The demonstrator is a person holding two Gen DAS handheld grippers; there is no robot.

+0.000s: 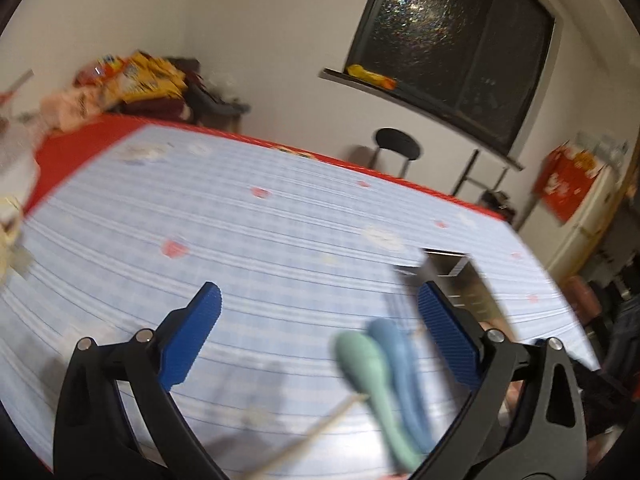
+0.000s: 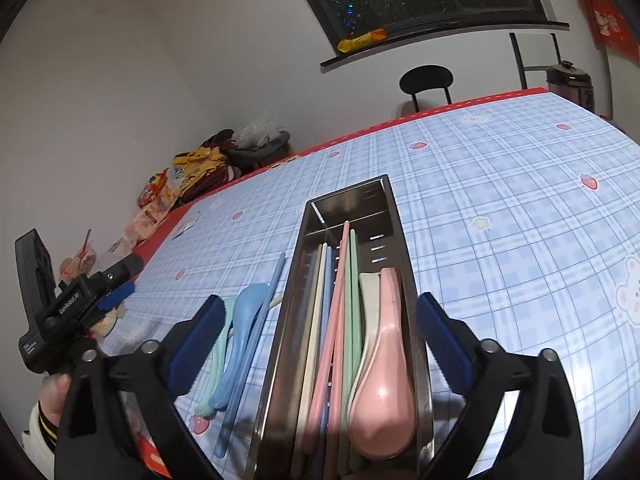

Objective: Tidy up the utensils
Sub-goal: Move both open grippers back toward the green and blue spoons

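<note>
Spoons (image 2: pixel 382 380) (smooth plastic) fill slotted steel tray (image 2: pixel 414 320).

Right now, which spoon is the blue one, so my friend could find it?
Find the long metal tray on the checked tablecloth. Just left of it, outside on the cloth, lie two spoons side by side. The blue spoon is the one nearer the tray, with a blue chopstick alongside; its neighbour, the green spoon, is mint coloured.
</note>
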